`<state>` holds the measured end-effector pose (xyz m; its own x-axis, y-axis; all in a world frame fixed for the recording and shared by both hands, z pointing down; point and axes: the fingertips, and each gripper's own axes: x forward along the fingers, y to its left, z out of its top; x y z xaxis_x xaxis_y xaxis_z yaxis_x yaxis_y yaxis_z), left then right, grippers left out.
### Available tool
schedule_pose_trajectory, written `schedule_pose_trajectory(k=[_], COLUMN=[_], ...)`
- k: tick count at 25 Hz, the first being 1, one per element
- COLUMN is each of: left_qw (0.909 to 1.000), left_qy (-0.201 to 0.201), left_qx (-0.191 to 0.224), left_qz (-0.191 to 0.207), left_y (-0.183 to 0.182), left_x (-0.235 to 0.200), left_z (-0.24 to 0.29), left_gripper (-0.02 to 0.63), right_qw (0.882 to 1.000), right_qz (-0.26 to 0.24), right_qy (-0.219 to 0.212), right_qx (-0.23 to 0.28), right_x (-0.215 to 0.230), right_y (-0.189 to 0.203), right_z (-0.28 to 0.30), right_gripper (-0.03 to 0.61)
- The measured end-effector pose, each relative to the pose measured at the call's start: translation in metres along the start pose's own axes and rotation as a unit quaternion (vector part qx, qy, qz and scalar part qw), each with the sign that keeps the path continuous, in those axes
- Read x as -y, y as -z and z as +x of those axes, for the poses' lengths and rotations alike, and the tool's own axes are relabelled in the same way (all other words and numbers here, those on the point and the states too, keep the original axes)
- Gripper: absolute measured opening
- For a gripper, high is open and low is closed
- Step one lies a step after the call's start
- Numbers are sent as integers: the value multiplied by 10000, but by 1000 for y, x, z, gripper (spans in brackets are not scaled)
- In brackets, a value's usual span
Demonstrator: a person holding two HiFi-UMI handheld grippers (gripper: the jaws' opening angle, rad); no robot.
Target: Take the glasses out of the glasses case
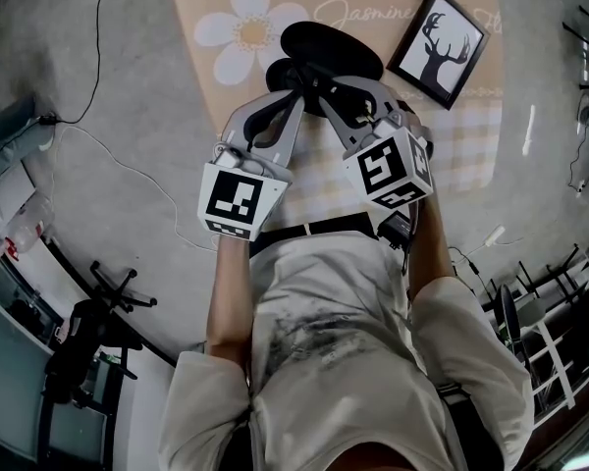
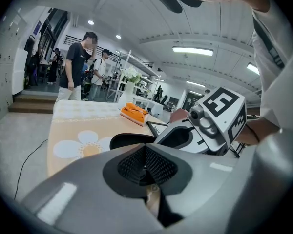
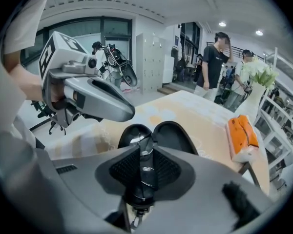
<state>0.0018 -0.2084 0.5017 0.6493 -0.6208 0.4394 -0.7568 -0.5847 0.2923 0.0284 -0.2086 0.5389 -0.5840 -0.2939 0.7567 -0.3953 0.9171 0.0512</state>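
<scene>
Right claw [image 3: 146,152] clamped on folded dark glasses [image 3: 140,141], long axis along the claw, pointing toward the open glasses case [image 3: 175,134] on the worktop [image 3: 207,123], left claw [image 2: 145,149] closed together.

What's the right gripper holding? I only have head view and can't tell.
Observer: In the right gripper view, the right gripper is shut on the glasses, a dark glossy frame pinched in the jaws.
Operator: Left one?
Observer: The left gripper shows its jaws closed together in its own view, with nothing seen between them.
Operator: Anyone nearby?
Observer: A person in a black shirt stands beyond the far end of the table.
</scene>
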Motion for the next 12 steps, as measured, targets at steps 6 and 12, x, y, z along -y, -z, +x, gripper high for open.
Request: schedule_pose_trajectory(k=[6,12], left_qw=[10000,10000], left_qy=[-10,-31], left_qx=[-16,-12], left_qz=[-26,-58], left_y=[3,5], left_x=[1,1], left_z=[0,0], left_gripper=[8,8], right_qw=[9994,9979], right_qz=[-297,-550], right_qy=[-96,-191], right_qx=[-141,-273], right_x=[-7,-13], right_y=[5,10], right_z=[8,18], right_gripper=[97,97])
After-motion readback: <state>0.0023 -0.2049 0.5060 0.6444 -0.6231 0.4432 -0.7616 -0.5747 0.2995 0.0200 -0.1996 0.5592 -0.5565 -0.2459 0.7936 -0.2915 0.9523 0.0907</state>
